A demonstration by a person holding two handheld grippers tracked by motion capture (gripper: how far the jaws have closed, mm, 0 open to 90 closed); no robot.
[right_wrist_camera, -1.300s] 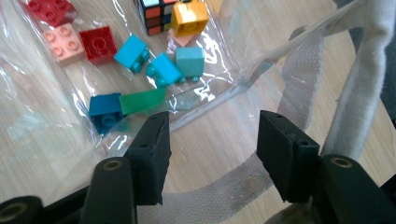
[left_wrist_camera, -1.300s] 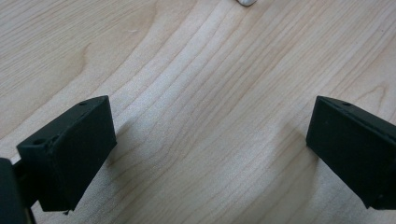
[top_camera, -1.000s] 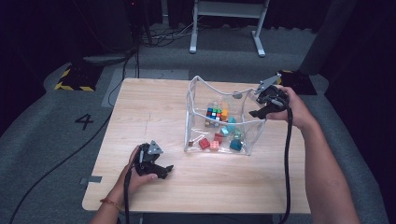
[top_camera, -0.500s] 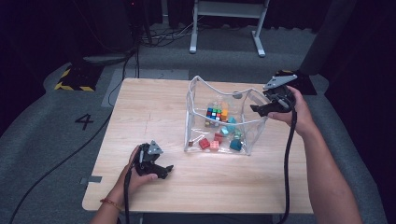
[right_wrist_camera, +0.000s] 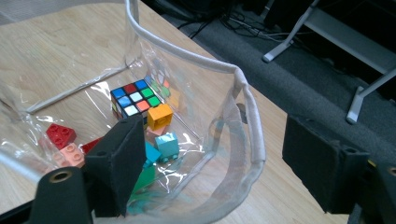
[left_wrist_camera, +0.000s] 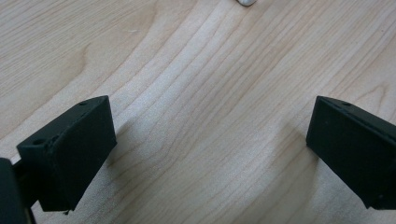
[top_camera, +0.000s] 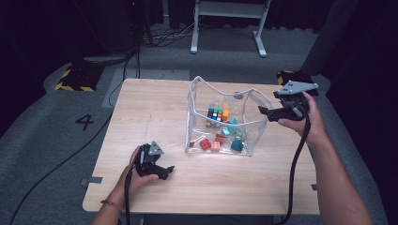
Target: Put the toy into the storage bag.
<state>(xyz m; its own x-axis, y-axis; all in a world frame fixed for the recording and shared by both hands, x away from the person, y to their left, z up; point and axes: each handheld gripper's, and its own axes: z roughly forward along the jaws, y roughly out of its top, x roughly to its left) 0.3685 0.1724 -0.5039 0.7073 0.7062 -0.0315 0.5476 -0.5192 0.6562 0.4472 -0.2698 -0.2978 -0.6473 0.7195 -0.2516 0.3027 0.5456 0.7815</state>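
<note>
We see the clear bag (top_camera: 224,119) standing open mid-table (top_camera: 141,112), cube puzzle (right_wrist_camera: 134,99) and toy bricks (right_wrist_camera: 60,136) inside. Right gripper (top_camera: 267,111) sits just beside the bag's right rim, jaws have just been opening, now released with nothing between them. Left gripper (top_camera: 165,171) rests on bare wood near the front edge, jaws spread wide, empty
</note>
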